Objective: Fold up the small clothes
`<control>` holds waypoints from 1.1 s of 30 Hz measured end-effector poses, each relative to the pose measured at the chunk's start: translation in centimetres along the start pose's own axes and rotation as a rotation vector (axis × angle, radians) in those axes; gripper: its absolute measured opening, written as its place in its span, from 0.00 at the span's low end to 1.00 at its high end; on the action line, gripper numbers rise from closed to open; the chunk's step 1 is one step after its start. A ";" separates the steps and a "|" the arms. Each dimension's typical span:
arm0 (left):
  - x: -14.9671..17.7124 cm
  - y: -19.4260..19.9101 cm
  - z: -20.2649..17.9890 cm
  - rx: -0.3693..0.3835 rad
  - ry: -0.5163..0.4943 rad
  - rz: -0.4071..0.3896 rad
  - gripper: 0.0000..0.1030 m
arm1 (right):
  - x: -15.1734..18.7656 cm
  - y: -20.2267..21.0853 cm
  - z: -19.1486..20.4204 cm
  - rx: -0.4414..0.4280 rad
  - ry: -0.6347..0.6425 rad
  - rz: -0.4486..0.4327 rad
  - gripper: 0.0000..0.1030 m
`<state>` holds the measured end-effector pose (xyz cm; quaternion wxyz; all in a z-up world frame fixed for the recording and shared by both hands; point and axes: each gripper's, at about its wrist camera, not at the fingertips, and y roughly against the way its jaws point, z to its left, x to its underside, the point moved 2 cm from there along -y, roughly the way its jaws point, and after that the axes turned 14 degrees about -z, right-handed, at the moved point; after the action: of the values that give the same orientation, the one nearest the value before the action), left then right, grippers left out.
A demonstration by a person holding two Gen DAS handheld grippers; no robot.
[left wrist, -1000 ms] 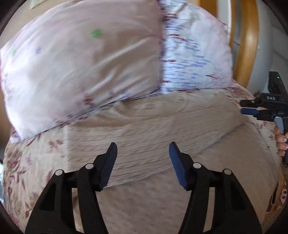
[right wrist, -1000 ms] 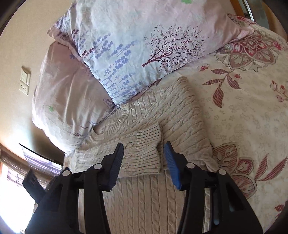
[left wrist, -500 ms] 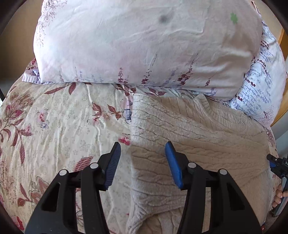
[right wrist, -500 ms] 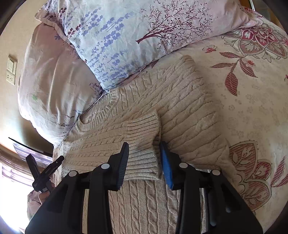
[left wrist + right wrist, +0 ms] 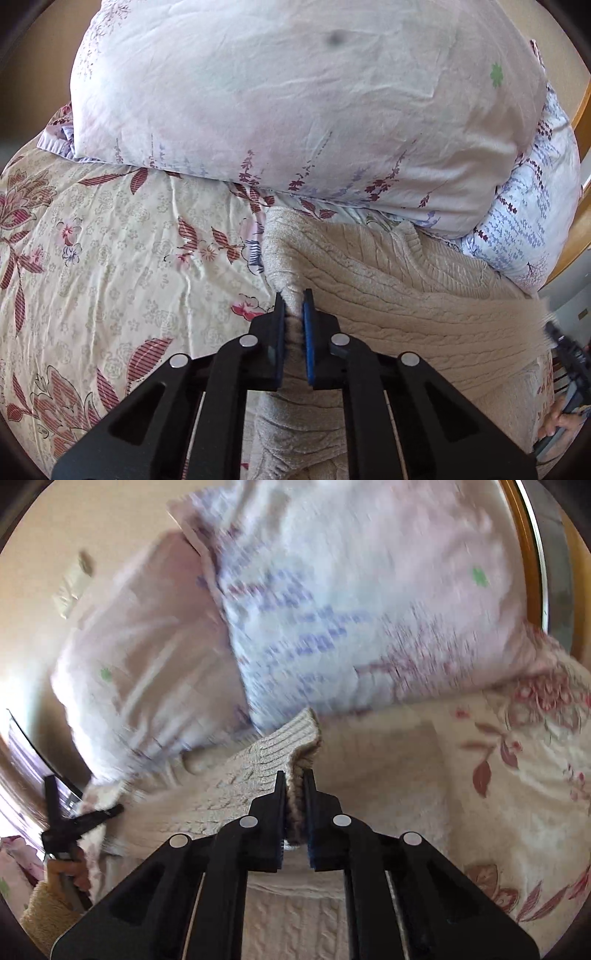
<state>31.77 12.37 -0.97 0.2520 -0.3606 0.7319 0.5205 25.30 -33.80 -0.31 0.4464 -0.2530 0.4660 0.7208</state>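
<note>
On the bed, against the pillow:
Bedspread: cream floral bedspread [image 5: 110, 266] is lying left of the pale lilac flower-printed pillow [image 5: 295, 103].
Sweater: beige cable-knit wool sweater [image 5: 388, 288] is lying just below that pillow, touching it.
Left gripper: black left gripper [image 5: 293, 306] has just been closing and is pinching the sweater's left edge.
Right gripper: black right gripper [image 5: 294, 786] has just been closing and is clamping the ribbed sleeve cuff [image 5: 291, 738] below the pillow; view blurred.

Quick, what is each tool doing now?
Left tool: closed on the sweater edge.
Right tool: closed on the sweater's ribbed cuff.
</note>
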 end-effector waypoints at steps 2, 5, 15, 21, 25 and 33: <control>0.0 0.3 0.7 0.012 0.034 -0.005 0.08 | 1.2 -1.2 -1.6 0.000 -0.066 0.038 0.09; -0.3 1.0 0.9 0.029 0.041 -0.027 0.08 | 0.4 0.1 -1.1 -0.042 -0.053 -0.039 0.09; 0.3 0.4 2.2 0.003 0.083 -0.001 0.09 | 0.6 -1.5 -1.6 0.077 0.006 0.006 0.09; 0.1 2.9 2.0 0.050 0.065 0.006 0.29 | -0.2 0.8 -2.6 0.011 -0.100 0.010 0.19; 1.5 4.5 2.5 0.052 0.053 0.038 0.33 | 0.1 1.3 -3.0 0.013 -0.106 0.022 0.19; 3.5 5.0 2.2 0.043 0.030 0.057 0.17 | 1.0 0.2 -1.0 0.068 0.021 0.045 0.18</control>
<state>25.70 14.49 -1.36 0.2338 -0.3415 0.7566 0.5063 24.57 -34.33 -1.46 0.4336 -0.2347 0.5005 0.7116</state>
